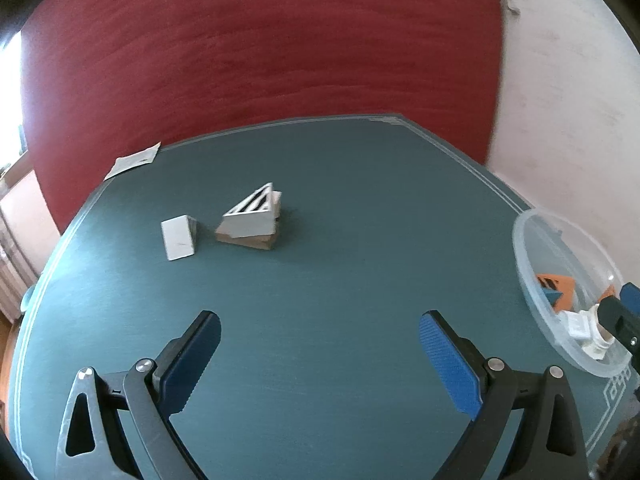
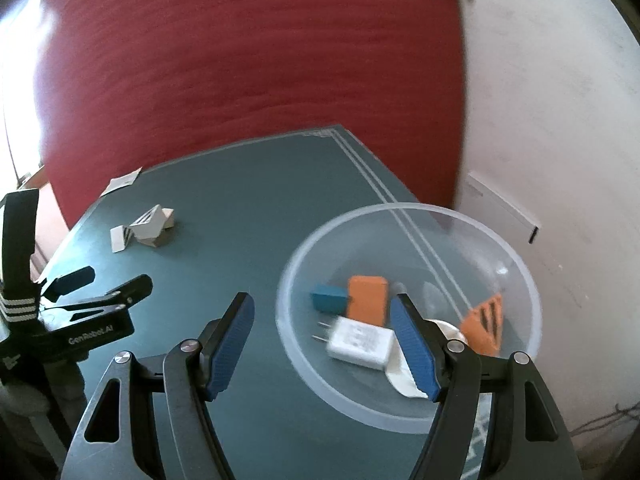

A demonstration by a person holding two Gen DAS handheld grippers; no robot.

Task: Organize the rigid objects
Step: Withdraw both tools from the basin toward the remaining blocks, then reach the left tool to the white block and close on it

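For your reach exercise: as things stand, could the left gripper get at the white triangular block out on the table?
Probably yes. The left gripper is open and empty, and only bare table lies between it and the white triangular block, which sits atop a wooden wedge.

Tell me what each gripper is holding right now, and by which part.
Nothing is held. The left gripper is open over the bare table; the right gripper is open at the clear bowl, its pads touching none of the pieces inside.
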